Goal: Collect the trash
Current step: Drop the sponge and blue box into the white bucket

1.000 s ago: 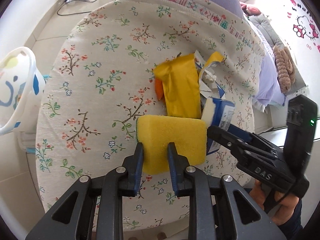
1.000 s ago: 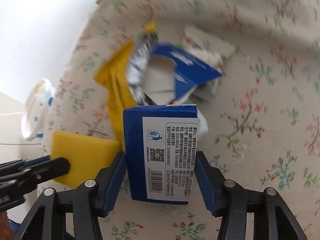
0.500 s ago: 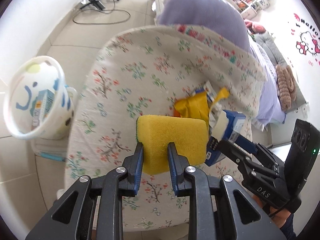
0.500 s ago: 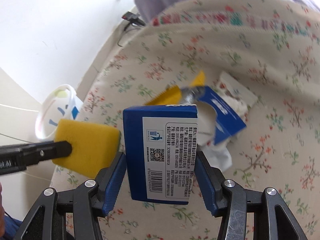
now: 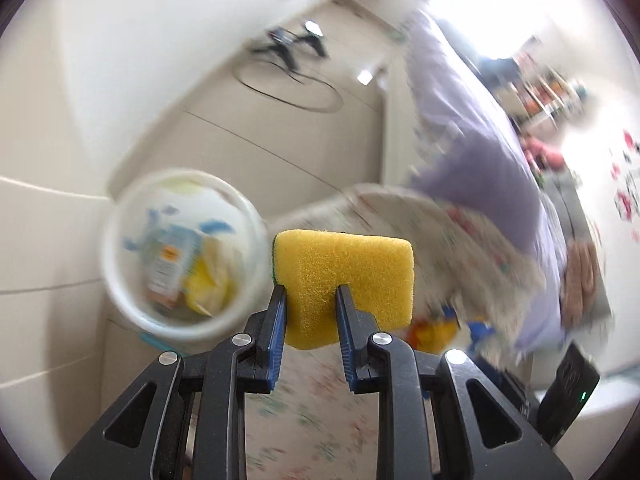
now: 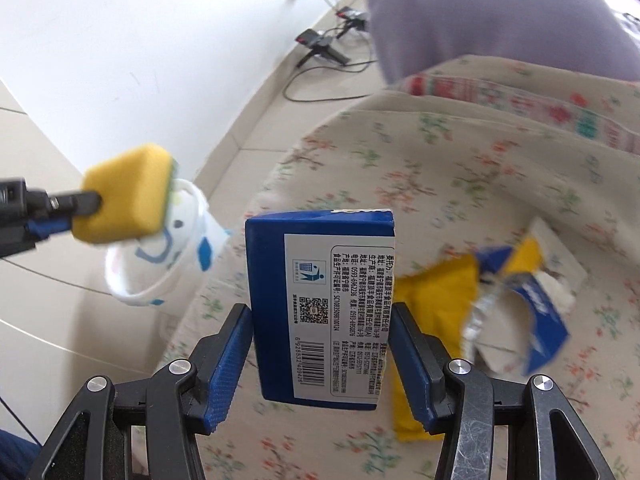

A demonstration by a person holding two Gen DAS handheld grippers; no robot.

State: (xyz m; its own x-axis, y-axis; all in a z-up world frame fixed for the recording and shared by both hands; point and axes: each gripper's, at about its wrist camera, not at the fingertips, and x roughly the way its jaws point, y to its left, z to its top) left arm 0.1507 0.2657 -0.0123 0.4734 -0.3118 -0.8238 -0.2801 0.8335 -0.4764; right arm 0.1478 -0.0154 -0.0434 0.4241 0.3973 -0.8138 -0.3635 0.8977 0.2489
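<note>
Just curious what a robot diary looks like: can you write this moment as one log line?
left gripper: holds sponge by bin | right gripper: holds blue box | wrappers on cloth

I see a lilac pillow (image 6: 500,12) at the far end of the floral bedcover (image 6: 460,168), with black cables (image 6: 328,52) on the floor far left.

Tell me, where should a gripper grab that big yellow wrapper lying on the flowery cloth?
Probably from above, at the yellow wrapper's long left edge, which lies bare on the flowery cloth. It lies flat and thin, so pinching an edge should work better than pressing its middle. Its right side is tangled with the torn blue packet, so keep away from there.
</note>
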